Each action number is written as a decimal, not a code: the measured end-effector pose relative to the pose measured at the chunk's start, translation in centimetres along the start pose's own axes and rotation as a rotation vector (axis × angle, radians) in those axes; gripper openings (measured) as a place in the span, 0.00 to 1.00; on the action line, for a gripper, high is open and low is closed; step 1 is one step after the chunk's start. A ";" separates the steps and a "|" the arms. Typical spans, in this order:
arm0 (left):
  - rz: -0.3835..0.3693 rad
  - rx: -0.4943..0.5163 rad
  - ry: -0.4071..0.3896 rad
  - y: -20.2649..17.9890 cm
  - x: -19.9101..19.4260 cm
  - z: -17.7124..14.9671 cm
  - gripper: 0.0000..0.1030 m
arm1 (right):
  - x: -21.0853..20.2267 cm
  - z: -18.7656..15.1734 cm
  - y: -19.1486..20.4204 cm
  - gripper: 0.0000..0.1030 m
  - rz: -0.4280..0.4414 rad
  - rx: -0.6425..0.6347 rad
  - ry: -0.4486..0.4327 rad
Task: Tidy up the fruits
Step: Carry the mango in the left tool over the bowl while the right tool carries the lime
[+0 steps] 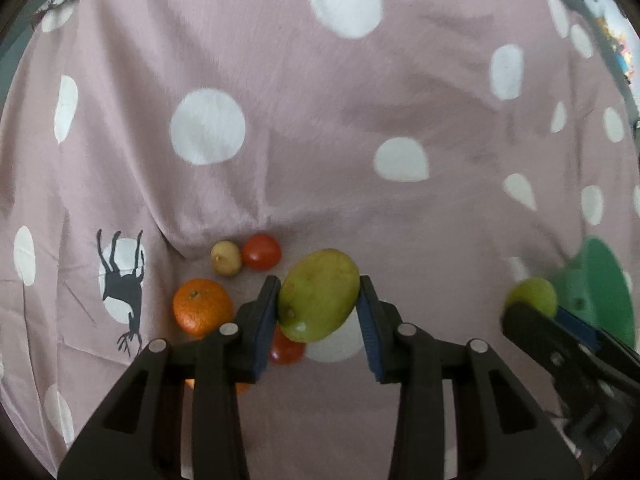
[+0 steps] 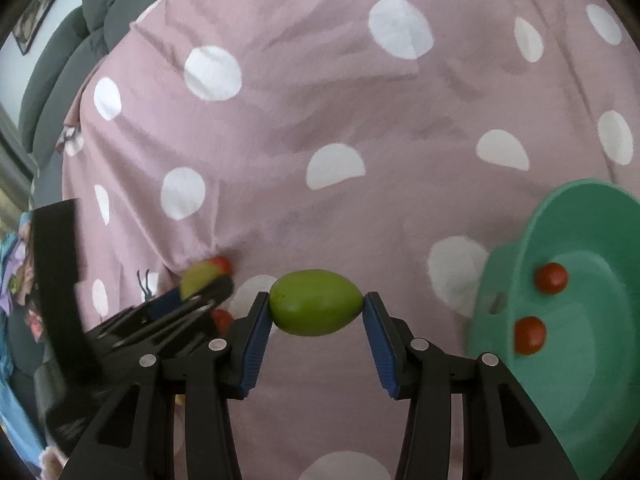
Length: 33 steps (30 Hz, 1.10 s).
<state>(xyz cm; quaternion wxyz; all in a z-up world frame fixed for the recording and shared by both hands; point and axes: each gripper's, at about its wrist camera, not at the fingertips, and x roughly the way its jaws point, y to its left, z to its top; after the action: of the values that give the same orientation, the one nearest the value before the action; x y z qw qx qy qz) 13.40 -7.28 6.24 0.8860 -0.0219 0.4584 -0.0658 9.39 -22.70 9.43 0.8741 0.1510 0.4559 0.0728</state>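
Note:
My left gripper (image 1: pixel 319 296) is shut on a green mango (image 1: pixel 319 294), held above the pink dotted cloth. My right gripper (image 2: pixel 316 308) is shut on a second green mango (image 2: pixel 316 307); it also shows in the left wrist view (image 1: pixel 532 296). A green bowl (image 2: pixel 576 360) at the right holds two red tomatoes (image 2: pixel 552 278) (image 2: pixel 530 335). On the cloth lie an orange (image 1: pixel 202 306), a small brown fruit (image 1: pixel 226 258) and two red tomatoes (image 1: pixel 261 252) (image 1: pixel 286 350). Another orange item is partly hidden under the left fingers.
The pink cloth with white dots (image 1: pixel 320 120) covers the whole surface and is creased near the fruits. A grey sofa (image 2: pixel 64 72) stands at the far left. The left gripper body (image 2: pixel 120 320) sits close to the right gripper's left side.

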 end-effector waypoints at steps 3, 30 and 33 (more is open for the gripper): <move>0.006 -0.001 -0.051 -0.2 -2.4 -0.5 0.37 | -1.0 0.2 -0.2 0.47 0.005 0.009 -0.023; -0.132 0.116 -0.166 -3.9 -11.0 -2.7 0.37 | -11.1 -0.6 -4.9 0.47 -0.129 0.070 -0.287; -0.147 0.156 -0.170 -5.3 -11.2 -3.0 0.37 | -12.0 -0.5 -6.7 0.47 -0.143 0.125 -0.304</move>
<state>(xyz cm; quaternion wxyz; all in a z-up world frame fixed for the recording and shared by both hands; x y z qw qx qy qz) 4.05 -10.93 14.15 0.9134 0.0078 0.3725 -0.1639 2.02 -32.07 16.21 0.9248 0.1816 0.3315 -0.0419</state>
